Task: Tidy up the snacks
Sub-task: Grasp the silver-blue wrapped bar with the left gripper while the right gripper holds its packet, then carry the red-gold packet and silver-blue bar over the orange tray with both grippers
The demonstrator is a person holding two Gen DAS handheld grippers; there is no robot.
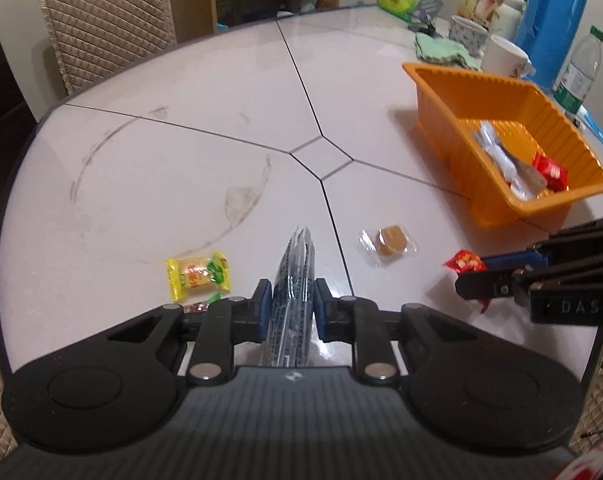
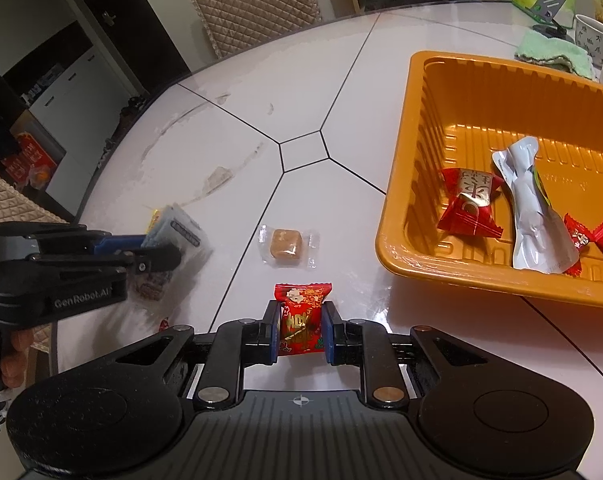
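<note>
Two grippers each pinch a snack over the round table (image 1: 181, 128).

From the left wrist view, our left gripper (image 1: 289, 306) clamps a clear, dark-printed packet (image 1: 295, 276) edge-on between its blue pads (image 1: 264, 308). We judge the packet light, thin and floppy; its film looks slick, so a hold low on the body near the seal seems safest. Left of it on the table lies a yellow snack (image 1: 197, 274). Right of it a brown sweet (image 1: 389, 242) in clear wrap lies flat. The orange tray (image 1: 453, 120) stands far right, already holding a silver pouch (image 1: 501, 156) and a red sweet (image 1: 549, 170). Our right gripper (image 1: 481, 276) enters from the right, near a red wrapper.

From the right wrist view, our right gripper (image 2: 301, 326) is closed on a red candy (image 2: 301, 318), pads against its sides, near the table's front edge. It looks small, light and firm under crinkly foil; the middle is the place to squeeze, not the twisted ends. The brown sweet (image 2: 287, 244) lies just beyond it. The tray (image 2: 405, 240) sits right, well within reach, we judge.
</note>
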